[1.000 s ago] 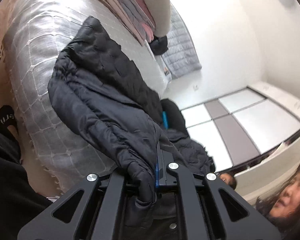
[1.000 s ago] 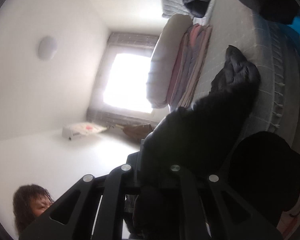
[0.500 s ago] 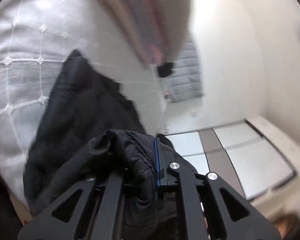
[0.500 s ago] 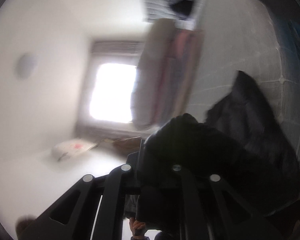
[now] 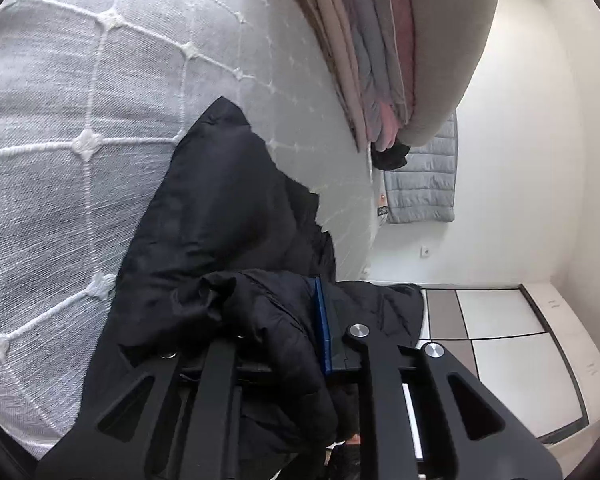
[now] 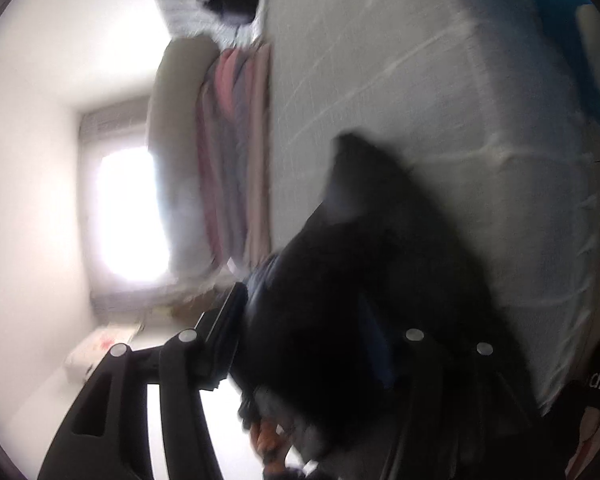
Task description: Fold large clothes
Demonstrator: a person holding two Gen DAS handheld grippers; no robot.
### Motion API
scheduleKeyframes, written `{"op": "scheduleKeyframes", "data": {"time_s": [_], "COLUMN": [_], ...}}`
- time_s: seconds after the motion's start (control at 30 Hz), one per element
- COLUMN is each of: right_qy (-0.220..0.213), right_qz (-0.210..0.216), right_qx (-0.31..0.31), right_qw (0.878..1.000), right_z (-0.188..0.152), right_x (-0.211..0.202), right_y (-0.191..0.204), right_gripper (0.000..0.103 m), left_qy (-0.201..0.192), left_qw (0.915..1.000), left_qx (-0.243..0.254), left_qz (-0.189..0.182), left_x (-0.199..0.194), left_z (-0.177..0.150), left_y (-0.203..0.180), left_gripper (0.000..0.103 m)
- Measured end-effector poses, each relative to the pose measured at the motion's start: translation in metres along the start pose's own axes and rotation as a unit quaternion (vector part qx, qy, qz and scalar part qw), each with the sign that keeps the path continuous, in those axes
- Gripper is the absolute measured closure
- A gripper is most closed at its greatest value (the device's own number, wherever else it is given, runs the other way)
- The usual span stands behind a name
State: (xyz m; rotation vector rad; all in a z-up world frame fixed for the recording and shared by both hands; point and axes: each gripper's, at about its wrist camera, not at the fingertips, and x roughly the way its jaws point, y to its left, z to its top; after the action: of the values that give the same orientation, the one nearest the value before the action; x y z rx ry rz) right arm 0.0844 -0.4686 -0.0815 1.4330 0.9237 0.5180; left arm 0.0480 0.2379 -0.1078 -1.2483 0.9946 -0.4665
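Left wrist view: left gripper jaws clamped on bunched fold of black jacket; rest of jacket spread over white quilted bedspread. Stack of folded bedding at far side.

Right wrist view, blurred: right gripper jaws pinch black jacket near bed edge; jacket lies across bedspread. Bright window at left.

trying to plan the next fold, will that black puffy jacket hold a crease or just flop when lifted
Likely floppy: the black jacket bunches and droops around the left gripper. Its quilted padding probably springs back instead of creasing. It looks light for its bulk, and drapes limply over the bed near the right gripper.
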Motion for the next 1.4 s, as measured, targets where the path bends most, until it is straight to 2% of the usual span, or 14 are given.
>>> {"op": "scheduleKeyframes", "data": {"time_s": [0.13,0.2,0.33,0.4,0.5,0.6,0.7,0.8,0.93,1.1,1.2,1.3,1.4], "right_qy": [0.033,0.063,0.167,0.212,0.208,0.147,0.1,0.079,0.066,0.086,0.125,0.173,0.207], "right_qz": [0.029,0.023,0.006,0.012,0.046,0.08,0.061,0.036,0.035,0.034,0.057,0.076,0.069], "right_qx": [-0.008,-0.022,-0.069,-0.092,-0.121,-0.101,-0.043,0.001,0.01,-0.03,-0.079,-0.11,-0.114], "right_qw": [0.999,0.998,0.984,0.973,0.97,0.981,0.992,0.996,0.997,0.995,0.987,0.976,0.969], "right_z": [-0.002,-0.009,-0.045,-0.06,-0.057,-0.022,0.022,0.047,0.043,0.015,-0.001,-0.021,-0.022], "right_x": [0.014,0.029,0.067,0.088,0.098,0.103,0.122,0.143,0.141,0.136,0.155,0.183,0.242], "right_y": [0.016,0.024,0.039,0.052,0.076,0.082,0.056,0.026,0.018,0.036,0.07,0.087,0.096], "right_gripper": [0.03,0.029,0.026,0.026,0.022,0.018,0.016,0.016,0.016,0.016,0.015,0.014,0.013], "left_qy": [0.0,0.001,-0.008,-0.017,-0.033,-0.046,-0.057,-0.07,-0.07,-0.075,-0.074,-0.073,-0.072], "left_qw": [0.9998,0.9996,0.9995,0.9989,0.9978,0.9972,0.9964,0.9956,0.9957,0.9958,0.995,0.9947,0.9946], "left_qx": [-0.017,-0.029,-0.029,-0.031,-0.035,-0.027,-0.021,-0.014,-0.027,-0.014,-0.013,-0.029,-0.024], "left_qz": [0.008,0.006,-0.013,-0.029,-0.046,-0.052,-0.059,-0.061,-0.055,-0.05,-0.066,-0.066,-0.07], "left_x": [0.005,0.007,-0.001,-0.006,-0.013,-0.017,-0.018,-0.02,-0.019,-0.024,-0.022,-0.015,-0.016], "left_z": [0.006,0.007,0.006,0.006,0.006,0.009,0.012,0.019,0.023,0.02,0.021,0.023,0.023], "left_y": [0.011,0.017,0.014,0.013,0.008,0.002,-0.003,-0.005,0.002,-0.003,-0.006,-0.002,-0.002], "left_gripper": [0.088,0.087,0.085,0.07,0.054,0.053,0.053,0.053,0.05,0.05,0.044,0.043,0.041]}}
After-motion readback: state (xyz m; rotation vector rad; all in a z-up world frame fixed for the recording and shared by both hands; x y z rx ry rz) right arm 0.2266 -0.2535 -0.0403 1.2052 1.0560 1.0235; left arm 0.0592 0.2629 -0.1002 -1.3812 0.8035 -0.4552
